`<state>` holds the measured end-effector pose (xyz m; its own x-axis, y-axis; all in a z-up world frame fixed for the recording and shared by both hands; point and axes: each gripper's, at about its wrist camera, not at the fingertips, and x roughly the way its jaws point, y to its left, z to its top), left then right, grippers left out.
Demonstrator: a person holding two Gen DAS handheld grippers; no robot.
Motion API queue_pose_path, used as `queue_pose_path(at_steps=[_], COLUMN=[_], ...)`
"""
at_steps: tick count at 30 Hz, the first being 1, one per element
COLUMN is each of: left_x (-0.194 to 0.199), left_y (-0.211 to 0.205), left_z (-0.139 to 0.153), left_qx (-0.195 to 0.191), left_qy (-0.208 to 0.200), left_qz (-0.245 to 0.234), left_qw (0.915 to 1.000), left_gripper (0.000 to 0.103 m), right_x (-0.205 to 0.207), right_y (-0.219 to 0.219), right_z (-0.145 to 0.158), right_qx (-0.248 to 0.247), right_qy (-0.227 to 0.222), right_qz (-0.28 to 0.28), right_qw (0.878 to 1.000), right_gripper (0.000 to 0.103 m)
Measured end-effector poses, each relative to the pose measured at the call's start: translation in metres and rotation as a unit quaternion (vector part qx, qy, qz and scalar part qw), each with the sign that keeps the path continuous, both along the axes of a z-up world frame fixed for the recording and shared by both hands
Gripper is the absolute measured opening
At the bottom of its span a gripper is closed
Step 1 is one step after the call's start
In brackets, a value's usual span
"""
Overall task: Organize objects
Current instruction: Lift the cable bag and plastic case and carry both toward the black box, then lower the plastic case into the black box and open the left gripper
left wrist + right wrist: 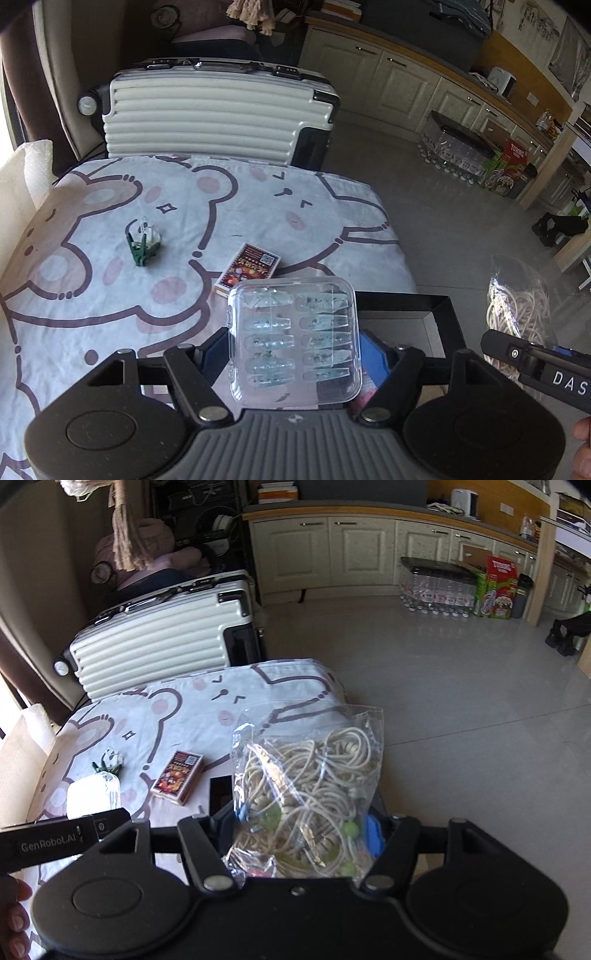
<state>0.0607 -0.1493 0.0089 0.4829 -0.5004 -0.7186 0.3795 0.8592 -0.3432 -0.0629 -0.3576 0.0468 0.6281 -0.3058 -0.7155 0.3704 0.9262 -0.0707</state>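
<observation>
My left gripper (295, 354) is shut on a clear plastic case of press-on nails (293, 341), held above a black box (436, 314) at the table's near right. My right gripper (301, 830) is shut on a clear bag of cream cords (306, 794), held over the same black box (219, 794). The bag also shows in the left wrist view (517, 314). The nail case shows in the right wrist view (92, 797). A red card box (247, 271) (177, 777) and a green clip with a small trinket (142, 243) (109, 762) lie on the bear-print cloth (92, 295).
A cream ribbed suitcase (218, 110) (159, 642) stands just behind the table. Grey floor (461, 701) lies to the right, with cabinets and a pack of bottles (436, 590) at the far wall. A white paper-towel roll (33, 170) sits at the left edge.
</observation>
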Motion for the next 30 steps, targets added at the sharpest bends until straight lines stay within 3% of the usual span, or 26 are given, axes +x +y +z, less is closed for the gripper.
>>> queue_pose_path(at_steps=[12,23,30], left_x=[-0.004,-0.005,0.004], left_y=[-0.072,-0.149,-0.186], left_z=[-0.017,-0.046,-0.072], left_qx=[-0.011,-0.021,-0.033], left_qy=[0.016,0.035,0.048], left_qz=[-0.042,-0.079,-0.09], left_qw=[0.9989,0.9961,0.9943], left_gripper=[0.073,0.073,0.073], right_x=[-0.011,-0.021,-0.017], right_y=[-0.047,-0.104,-0.124], right_z=[-0.004,-0.017,-0.023], right_qx=[0.006,0.018,0.023], right_qy=[-0.001,0.002,-0.003], right_qz=[-0.038,-0.088,-0.088], right_qw=[0.999,0.996,0.996], right_gripper=[0.066,0.066,0.066])
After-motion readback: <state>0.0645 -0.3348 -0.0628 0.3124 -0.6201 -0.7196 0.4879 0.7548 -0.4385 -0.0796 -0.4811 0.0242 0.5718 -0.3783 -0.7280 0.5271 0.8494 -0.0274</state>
